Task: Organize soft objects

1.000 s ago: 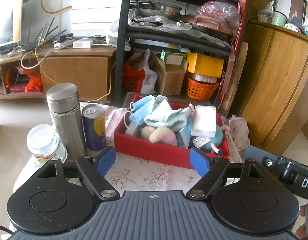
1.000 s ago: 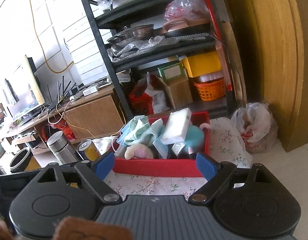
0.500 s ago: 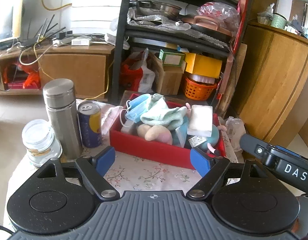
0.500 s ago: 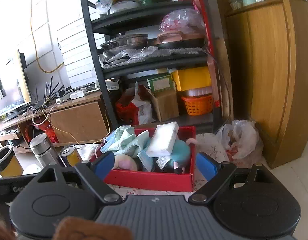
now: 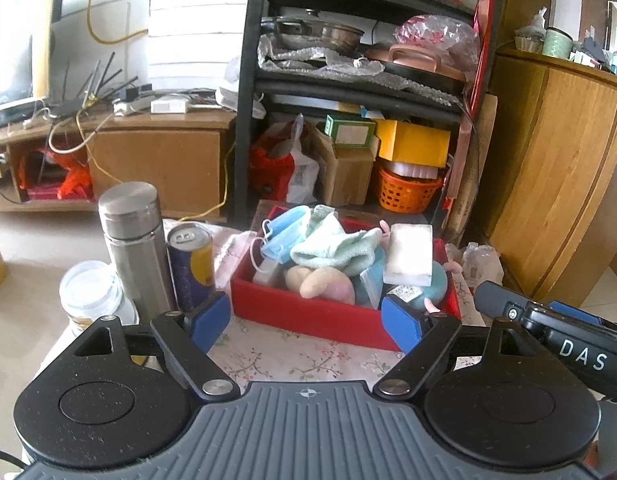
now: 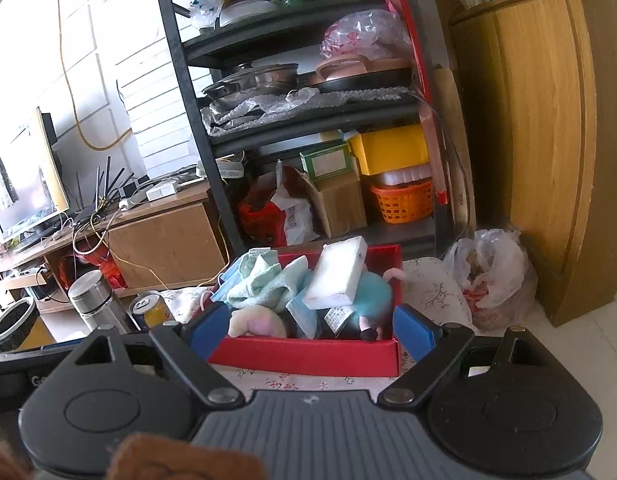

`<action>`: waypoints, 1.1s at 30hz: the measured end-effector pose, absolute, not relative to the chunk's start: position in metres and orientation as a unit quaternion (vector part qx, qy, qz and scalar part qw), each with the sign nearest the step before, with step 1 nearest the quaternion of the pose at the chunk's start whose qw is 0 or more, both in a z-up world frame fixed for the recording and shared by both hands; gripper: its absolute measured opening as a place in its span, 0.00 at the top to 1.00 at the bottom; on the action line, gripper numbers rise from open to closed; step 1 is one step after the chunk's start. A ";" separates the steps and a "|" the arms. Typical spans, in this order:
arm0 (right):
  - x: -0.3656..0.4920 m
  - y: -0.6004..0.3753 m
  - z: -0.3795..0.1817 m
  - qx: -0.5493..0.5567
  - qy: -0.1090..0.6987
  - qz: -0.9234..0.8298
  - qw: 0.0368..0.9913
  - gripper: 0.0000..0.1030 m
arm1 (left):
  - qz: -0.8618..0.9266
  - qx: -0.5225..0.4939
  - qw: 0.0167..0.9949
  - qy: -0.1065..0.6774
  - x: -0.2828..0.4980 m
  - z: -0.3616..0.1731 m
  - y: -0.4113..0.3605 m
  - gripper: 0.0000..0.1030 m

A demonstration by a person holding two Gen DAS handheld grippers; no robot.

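Cluttered room, floral-cloth bench (image 5: 292, 356) — red box (image 5: 308, 312) heaped with soft items sits just ahead of both grippers. Left gripper (image 5: 306, 322) and right gripper (image 6: 310, 330) released, empty, spread wide — likely lining up a pick.

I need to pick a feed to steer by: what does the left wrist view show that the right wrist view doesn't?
Only the left wrist view shows the white-lidded jar beside the steel flask, and the other gripper's black body marked DAS at its right edge.

Only the right wrist view shows the plastic bag on the floor by the wooden cabinet, and the screen far left.

Both show the red box heaped with soft items, the white sponge on top, the can, and open, empty jaws.
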State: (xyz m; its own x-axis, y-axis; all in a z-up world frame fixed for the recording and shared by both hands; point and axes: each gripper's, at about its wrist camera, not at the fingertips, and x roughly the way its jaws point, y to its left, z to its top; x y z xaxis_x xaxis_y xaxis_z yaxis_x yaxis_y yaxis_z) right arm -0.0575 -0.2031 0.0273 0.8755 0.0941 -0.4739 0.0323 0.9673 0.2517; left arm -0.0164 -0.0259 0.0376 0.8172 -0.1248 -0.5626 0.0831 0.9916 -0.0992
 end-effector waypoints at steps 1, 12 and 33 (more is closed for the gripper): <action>-0.058 -0.203 0.027 0.127 0.248 0.017 0.960 0.39 | -0.055 -0.036 0.953 0.297 -0.016 0.038 -0.026 0.21; -0.057 -0.206 0.026 0.135 0.253 0.019 0.958 0.39 | -0.054 -0.035 0.952 0.299 -0.016 0.038 -0.026 0.21; -0.058 -0.206 0.027 0.135 0.248 0.019 0.959 0.39 | -0.034 -0.018 0.957 0.289 -0.018 0.039 -0.027 0.14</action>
State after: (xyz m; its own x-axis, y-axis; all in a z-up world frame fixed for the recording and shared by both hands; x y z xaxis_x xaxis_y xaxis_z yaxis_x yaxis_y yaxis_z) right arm -0.0577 -0.2064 0.0272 0.8760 0.1038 -0.4710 0.0302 0.9629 0.2683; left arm -0.0175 -0.0267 0.0390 0.8309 -0.0753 -0.5513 0.0541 0.9970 -0.0547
